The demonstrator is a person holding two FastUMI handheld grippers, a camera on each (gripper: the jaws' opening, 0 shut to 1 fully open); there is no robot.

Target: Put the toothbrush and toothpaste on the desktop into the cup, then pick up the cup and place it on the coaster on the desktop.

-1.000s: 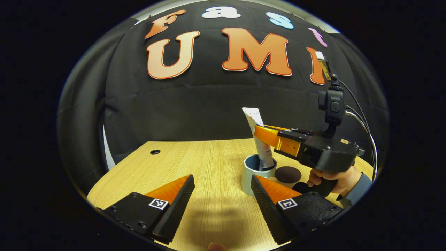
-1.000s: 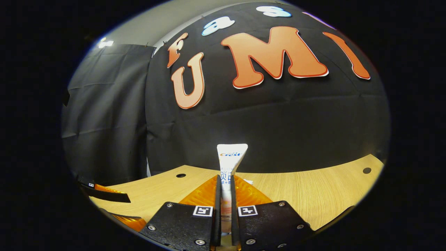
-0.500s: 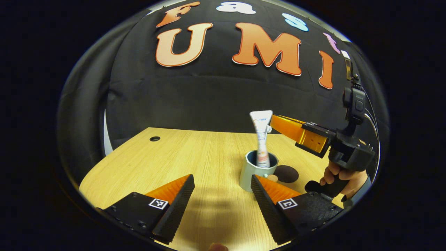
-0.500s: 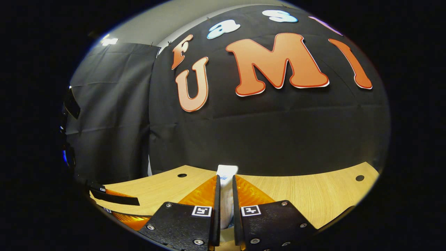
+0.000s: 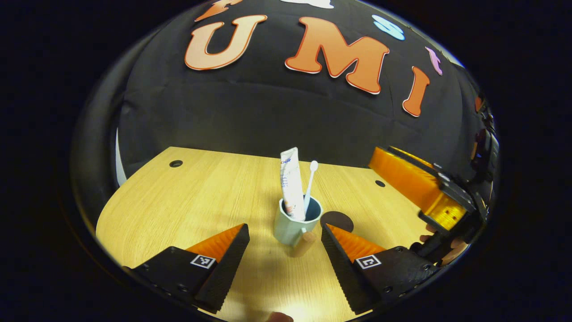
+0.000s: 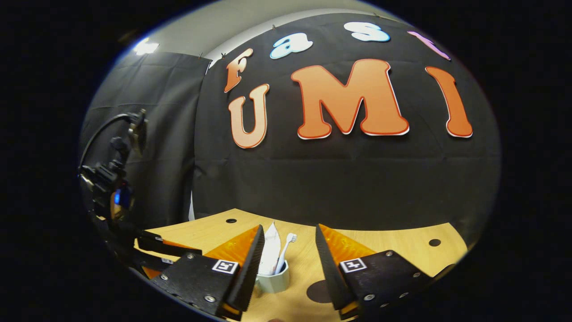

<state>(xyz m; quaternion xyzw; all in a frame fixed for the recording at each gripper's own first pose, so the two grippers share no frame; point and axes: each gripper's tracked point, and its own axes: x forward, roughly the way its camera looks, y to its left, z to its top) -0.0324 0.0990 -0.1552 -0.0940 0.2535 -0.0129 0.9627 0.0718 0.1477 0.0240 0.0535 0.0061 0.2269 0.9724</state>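
Note:
A pale blue-grey cup [image 5: 292, 226] stands on the wooden desktop [image 5: 201, 197], a short way beyond the open fingers of my left gripper [image 5: 284, 229]. A white toothpaste tube [image 5: 291, 183] and a white toothbrush [image 5: 310, 181] stand upright inside the cup. A dark round coaster [image 5: 337, 220] lies just right of it. In the right gripper view my right gripper [image 6: 288, 229] is open and empty, with the cup [image 6: 273, 282], the tube [image 6: 270, 252], the toothbrush [image 6: 286, 250] and the coaster [image 6: 318, 291] beyond its fingers.
The right gripper's body [image 5: 420, 190] hangs above the desk's right side, with a hand [image 5: 449, 248] under it. The left gripper [image 6: 161, 246] and its camera mount [image 6: 111, 183] show at the far left. Cable holes [image 5: 175, 163] dot the desktop near the back.
My right gripper opened, let go of the toothpaste tube and drew back from the cup. The tube now stands in the cup beside the toothbrush. My left gripper swung toward the cup.

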